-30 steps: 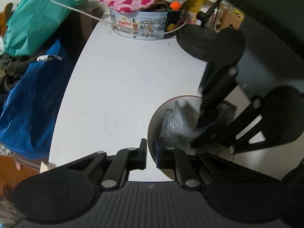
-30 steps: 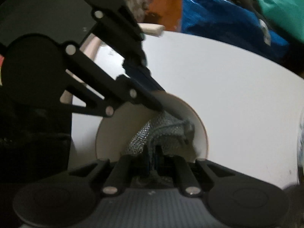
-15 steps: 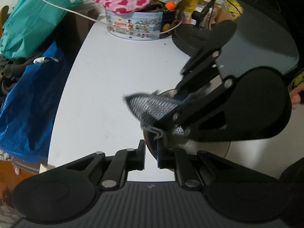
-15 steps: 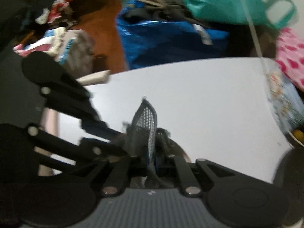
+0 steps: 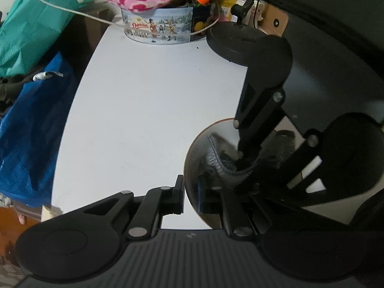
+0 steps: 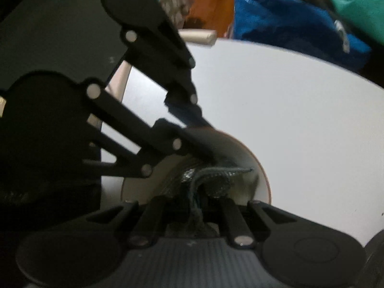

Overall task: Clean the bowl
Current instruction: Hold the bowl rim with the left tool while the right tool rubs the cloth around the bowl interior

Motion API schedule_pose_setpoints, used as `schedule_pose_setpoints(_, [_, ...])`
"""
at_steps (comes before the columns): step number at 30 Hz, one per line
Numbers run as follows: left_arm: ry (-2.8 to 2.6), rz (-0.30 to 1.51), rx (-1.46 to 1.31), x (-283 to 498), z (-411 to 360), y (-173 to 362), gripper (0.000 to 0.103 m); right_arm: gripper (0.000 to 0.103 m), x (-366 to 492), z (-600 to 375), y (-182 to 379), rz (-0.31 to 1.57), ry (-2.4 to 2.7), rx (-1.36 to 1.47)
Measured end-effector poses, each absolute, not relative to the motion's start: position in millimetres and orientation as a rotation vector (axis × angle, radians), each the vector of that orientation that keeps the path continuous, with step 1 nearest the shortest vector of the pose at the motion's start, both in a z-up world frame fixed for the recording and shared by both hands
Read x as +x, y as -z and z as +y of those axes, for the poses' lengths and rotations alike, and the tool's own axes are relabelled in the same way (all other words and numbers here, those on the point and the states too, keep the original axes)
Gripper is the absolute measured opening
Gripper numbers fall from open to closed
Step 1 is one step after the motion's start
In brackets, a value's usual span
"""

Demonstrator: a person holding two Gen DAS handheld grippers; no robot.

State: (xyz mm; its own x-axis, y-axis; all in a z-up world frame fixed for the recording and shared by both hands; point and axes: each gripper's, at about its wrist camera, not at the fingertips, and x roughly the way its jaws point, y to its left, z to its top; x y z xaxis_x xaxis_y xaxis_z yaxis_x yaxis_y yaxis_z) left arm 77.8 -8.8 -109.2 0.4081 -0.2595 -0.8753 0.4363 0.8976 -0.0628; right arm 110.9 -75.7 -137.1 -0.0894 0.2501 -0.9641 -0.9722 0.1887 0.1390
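While the bowl is pinned only at its near rim: it could be tipped or slid across the white counter by a hard scrub.
Cloth slip: the mesh scrubbing cloth could be pulled free by drag against the wall.
Left tongs: pressed together across the bowl's rim, pointed steeply down.
Right tongs: pinching the cloth, aimed almost straight down inside the bowl.
Bowl location: on the counter, near its front edge.

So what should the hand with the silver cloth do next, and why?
Probably rub the scrubbing cloth around the bowl's inner wall. The right hand-held gripper pinches the cloth down inside the bowl, while the left hand-held gripper clamps the rim to steady it.
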Motion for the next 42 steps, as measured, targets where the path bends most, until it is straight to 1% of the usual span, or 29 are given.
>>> schedule_pose_setpoints(5, [0.423,1.068,0.184,77,-11,111,0.009,0.007,113,-81,132,1.222,-1.148,-0.856])
schedule_pose_setpoints(18, [0.379,1.078,0.176,78,-6,109,0.010,0.008,133,-80,124,1.126,-0.880,-0.654])
schedule_pose_setpoints(26, [0.373,1.083,0.150,75,0,108,0.011,0.009,118,-59,130,1.090,-0.887,-0.622])
schedule_pose_setpoints(29, [0.368,1.096,0.140,71,4,111,0.011,0.009,117,-60,134,1.124,-0.941,-0.595])
schedule_pose_setpoints(34, [0.322,1.101,0.112,70,6,111,0.010,0.007,118,-58,144,1.199,-1.064,-0.643])
schedule_pose_setpoints(37, [0.294,1.103,0.116,69,1,110,0.010,0.007,116,-60,141,1.211,-1.076,-0.651])
schedule_pose_setpoints(42, [0.250,1.106,0.099,66,3,109,0.009,0.006,115,-84,116,1.165,-1.019,-0.590])
